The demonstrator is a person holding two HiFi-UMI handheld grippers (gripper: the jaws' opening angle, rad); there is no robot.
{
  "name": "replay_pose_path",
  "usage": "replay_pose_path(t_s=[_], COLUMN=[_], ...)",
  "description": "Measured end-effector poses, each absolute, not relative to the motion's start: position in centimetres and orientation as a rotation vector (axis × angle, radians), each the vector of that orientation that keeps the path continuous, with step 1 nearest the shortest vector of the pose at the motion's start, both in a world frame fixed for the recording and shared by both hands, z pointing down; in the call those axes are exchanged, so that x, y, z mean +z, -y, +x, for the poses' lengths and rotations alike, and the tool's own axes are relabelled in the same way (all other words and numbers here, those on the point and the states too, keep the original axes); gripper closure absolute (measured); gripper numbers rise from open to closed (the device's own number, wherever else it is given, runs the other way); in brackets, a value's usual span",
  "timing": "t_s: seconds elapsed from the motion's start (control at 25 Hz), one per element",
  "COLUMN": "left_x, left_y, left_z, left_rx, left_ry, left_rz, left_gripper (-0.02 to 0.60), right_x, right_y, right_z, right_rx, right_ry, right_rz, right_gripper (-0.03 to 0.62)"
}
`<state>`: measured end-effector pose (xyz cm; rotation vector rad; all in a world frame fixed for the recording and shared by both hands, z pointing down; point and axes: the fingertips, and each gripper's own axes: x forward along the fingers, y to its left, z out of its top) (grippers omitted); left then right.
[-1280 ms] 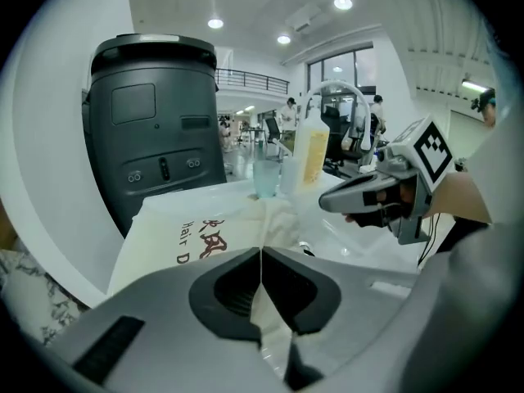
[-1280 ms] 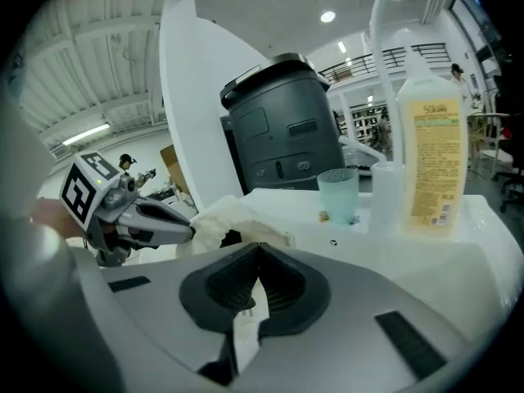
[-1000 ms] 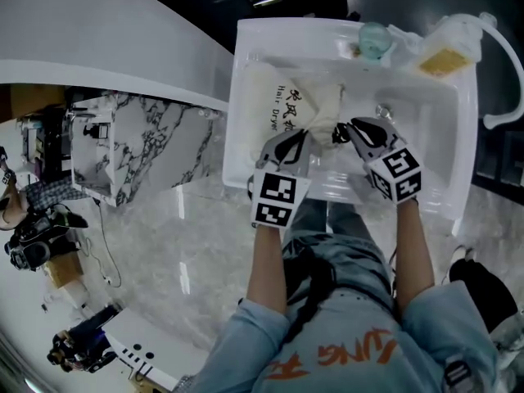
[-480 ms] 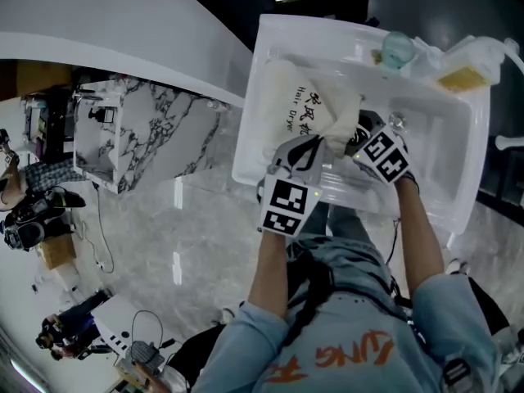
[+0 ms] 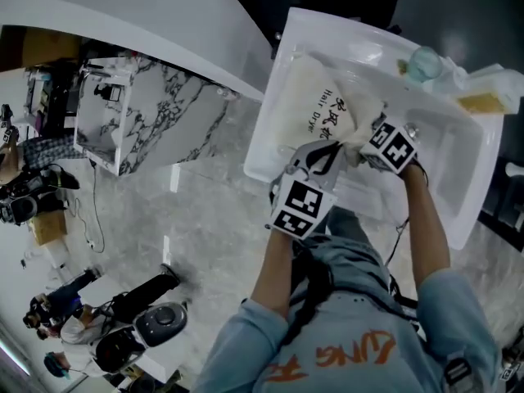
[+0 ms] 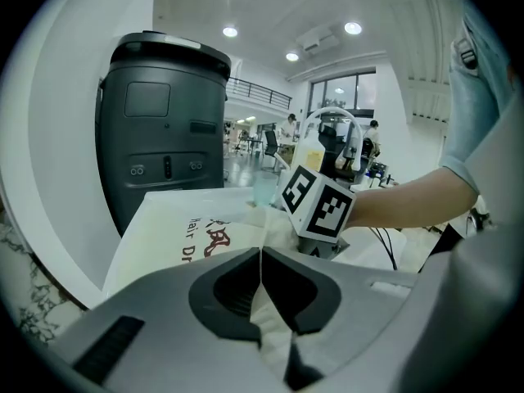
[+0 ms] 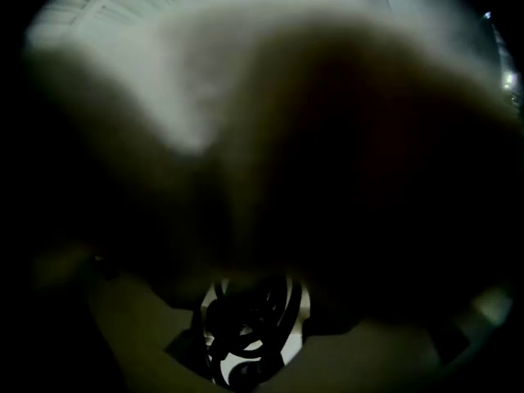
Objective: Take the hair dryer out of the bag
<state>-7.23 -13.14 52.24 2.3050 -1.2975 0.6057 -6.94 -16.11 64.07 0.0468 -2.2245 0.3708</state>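
A cream cloth bag (image 5: 315, 97) printed "Hair Dryer" lies in a white tray (image 5: 266, 142). My left gripper (image 5: 332, 150) is shut on the bag's near edge and pinches the cloth (image 6: 266, 228) between its pads. My right gripper (image 5: 368, 142) points down into the bag's mouth; only its marker cube (image 6: 321, 203) shows from outside. In the right gripper view the inside is dark, and a coiled black cord (image 7: 262, 301) lies between the opening jaws of the right gripper (image 7: 246, 359), which do not press on it. The dryer's body is hidden.
A teal cup (image 5: 426, 60) and a yellow sponge (image 5: 483, 101) sit at the tray's far end. A dark grey bin (image 6: 164, 129) stands behind the bag. A white curved counter (image 5: 164, 31) runs on the left, with people and cameras (image 5: 24, 195) on the marble floor.
My right gripper has swung from beside the bag's opening down into its mouth and its jaws have spread. The left gripper has kept its grip on the bag's edge.
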Motion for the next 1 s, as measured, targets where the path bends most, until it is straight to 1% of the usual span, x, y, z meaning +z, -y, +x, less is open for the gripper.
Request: replay_pose_path(t_s=[0.24, 0.32, 0.44, 0.52, 0.6, 0.68, 0.8, 0.92, 1.0], left_x=[53.1, 53.7, 54.7, 55.1, 55.3, 55.6, 57.0, 58.9, 59.5], left_y=[13.0, 12.8, 12.2, 11.9, 11.4, 10.9, 10.3, 9.5, 9.2], left_z=[-8.2, -8.3, -9.0, -9.7, -10.6, -12.2, -16.5, -21.7, -23.5], left_rx=[0.598, 0.605, 0.664, 0.675, 0.657, 0.65, 0.727, 0.973, 1.021], left_ry=[1.277, 1.263, 1.243, 1.233, 1.228, 1.252, 1.382, 1.573, 1.644], left_rz=[2.266, 2.256, 2.247, 2.24, 2.222, 2.184, 2.065, 1.908, 1.824], left_gripper=[0.574, 0.574, 0.572, 0.548, 0.499, 0.466, 0.466, 0.466, 0.466], right_x=[65.2, 65.6, 66.0, 66.1, 66.0, 65.9, 65.7, 65.6, 65.5], right_y=[15.6, 15.7, 16.1, 16.3, 16.5, 16.5, 16.8, 16.9, 16.9], right_z=[-7.6, -7.7, -7.8, -7.8, -7.8, -7.9, -7.7, -7.6, -7.6], right_rx=[0.387, 0.371, 0.328, 0.329, 0.34, 0.341, 0.346, 0.369, 0.378], right_ry=[2.137, 2.124, 2.092, 2.082, 2.084, 2.09, 2.113, 2.136, 2.151], right_rz=[-0.008, 0.019, 0.065, 0.085, 0.098, 0.099, 0.099, 0.114, 0.127], right_gripper=[0.269, 0.284, 0.326, 0.341, 0.352, 0.356, 0.361, 0.362, 0.364])
